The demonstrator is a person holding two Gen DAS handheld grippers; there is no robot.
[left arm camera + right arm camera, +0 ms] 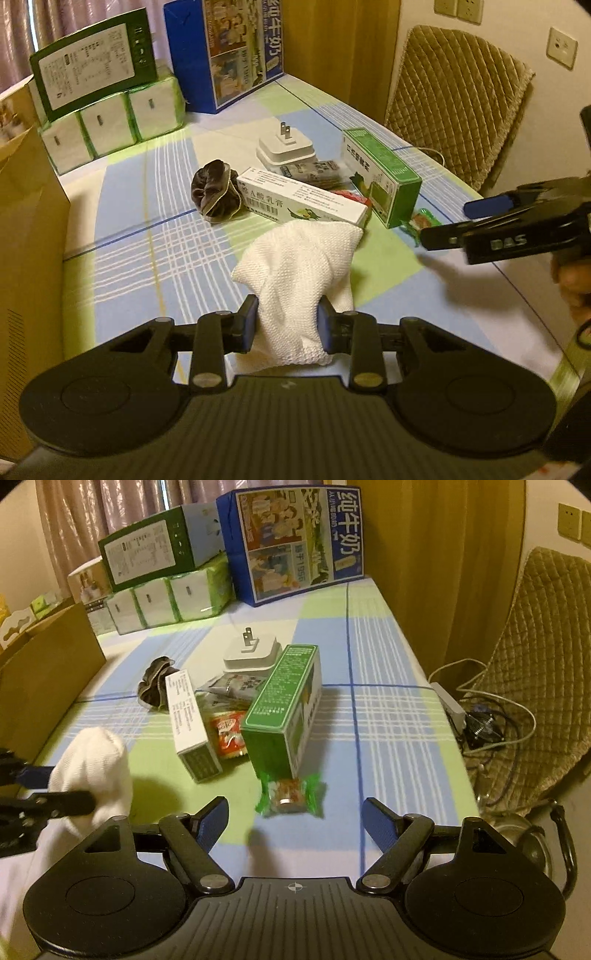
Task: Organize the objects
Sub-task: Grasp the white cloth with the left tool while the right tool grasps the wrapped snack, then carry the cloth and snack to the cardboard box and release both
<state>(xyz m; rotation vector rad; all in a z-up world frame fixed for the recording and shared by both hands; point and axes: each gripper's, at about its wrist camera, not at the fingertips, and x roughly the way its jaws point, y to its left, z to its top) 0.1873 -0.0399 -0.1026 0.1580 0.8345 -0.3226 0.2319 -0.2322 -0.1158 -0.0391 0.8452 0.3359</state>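
Observation:
My left gripper (288, 321) is shut on a white sock (295, 266), held above the checked tablecloth; the same white sock (92, 768) shows at the left of the right wrist view. My right gripper (295, 819) stands open with nothing between its fingers, just short of a green-wrapped candy (290, 797). Behind the candy lie a green box (284, 709), a long white ointment box (188, 723), a red snack packet (229, 734), a grey sachet (236, 686), a white plug adapter (251, 653) and a dark scrunchie (155, 686).
A brown cardboard box (26, 258) stands at the left. Tissue packs (107, 122), a green carton (92, 62) and a blue milk carton (229, 48) line the back. A padded chair (454, 99) and a power strip with cables (480, 720) sit off the table's right edge.

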